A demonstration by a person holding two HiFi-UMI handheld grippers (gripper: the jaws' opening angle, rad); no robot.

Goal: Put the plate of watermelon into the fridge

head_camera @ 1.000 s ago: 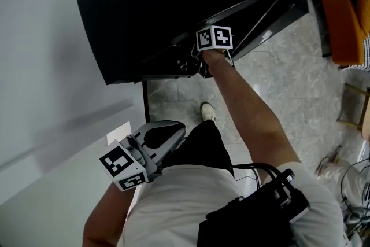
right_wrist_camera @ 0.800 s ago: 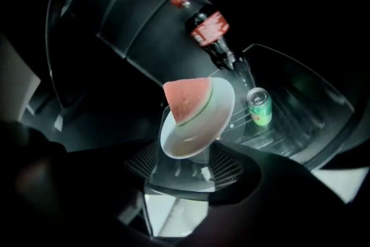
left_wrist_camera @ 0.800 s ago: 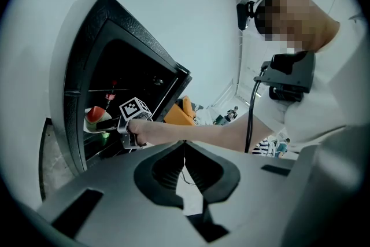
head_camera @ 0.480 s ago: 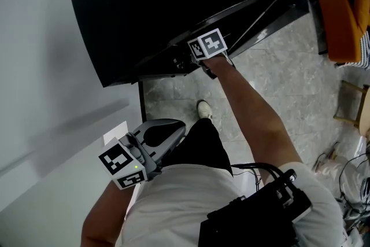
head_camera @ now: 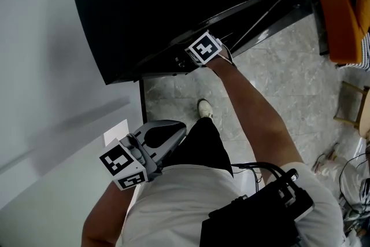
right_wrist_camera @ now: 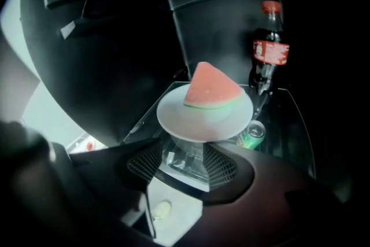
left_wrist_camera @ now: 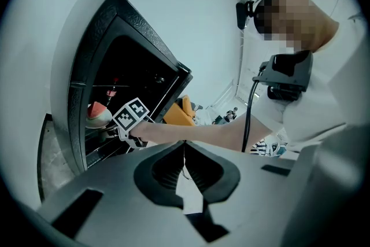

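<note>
While the right arm is reaching into the black fridge (head_camera: 173, 3), the plate (right_wrist_camera: 178, 120) is sitting on a glass shelf (right_wrist_camera: 292, 124) inside it, carrying one watermelon wedge (right_wrist_camera: 211, 89).

Bottle (right_wrist_camera: 267, 61) with a red cap is standing behind the plate, off to the right. Green can (right_wrist_camera: 251, 135) is showing just under the plate's right rim; cannot tell whether it is on this shelf or below it.

Right tool (right_wrist_camera: 185, 150) is pointing down at the shelf's front. Its jaws are standing wide apart and have just been closing a little. The plate's near rim is lying just past the tips. The pads are not pressing on it, and only the clear shelf edge is showing between them.

Against a second ago:
- The cube (head_camera: 203, 48) on the right tool is showing differently. Two faces were facing the head camera then; now one face, turned cornerwise, is facing it. The tool has rolled.
- The right hand is barely shifting at the fridge mouth.
- Left tool (left_wrist_camera: 184, 146) is keeping its place by the person's left hip. Its jaws are meeting tip to tip and gripping nothing, same as before.
- The shoe (head_camera: 205, 108) is staying planted on the stone floor (head_camera: 277, 78).
</note>
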